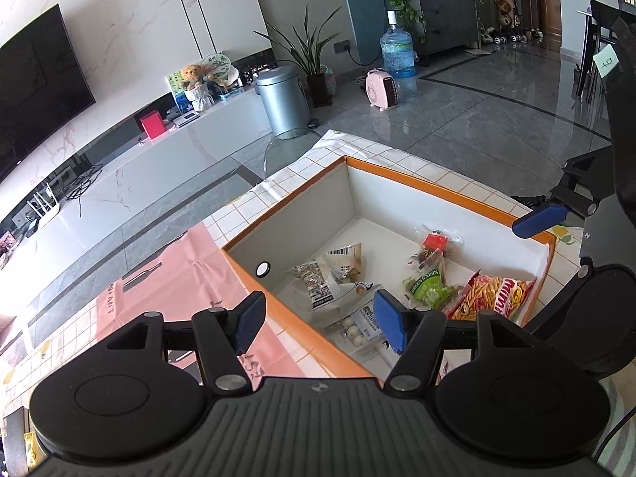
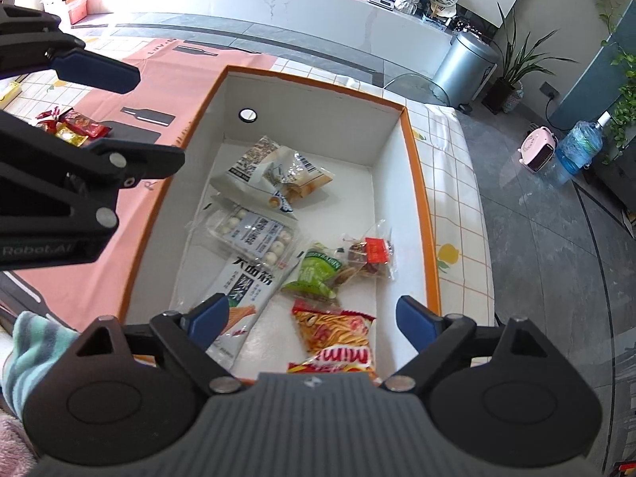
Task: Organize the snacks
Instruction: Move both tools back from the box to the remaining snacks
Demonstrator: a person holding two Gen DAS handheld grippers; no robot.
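An orange-rimmed white box holds several snack packs: a red-yellow stick-snack bag, a green raisin pack, a clear pack with a red label, a tray of white balls, a long white pack. The box also shows in the left wrist view. My right gripper is open and empty above the box's near end. My left gripper is open and empty over the box's near rim. Red and gold candies lie on the pink mat outside the box.
The box sits on a checked tablecloth with a pink mat beside it. The left gripper's body reaches in from the left in the right wrist view. Beyond the table edge are a grey floor, a metal bin and a TV bench.
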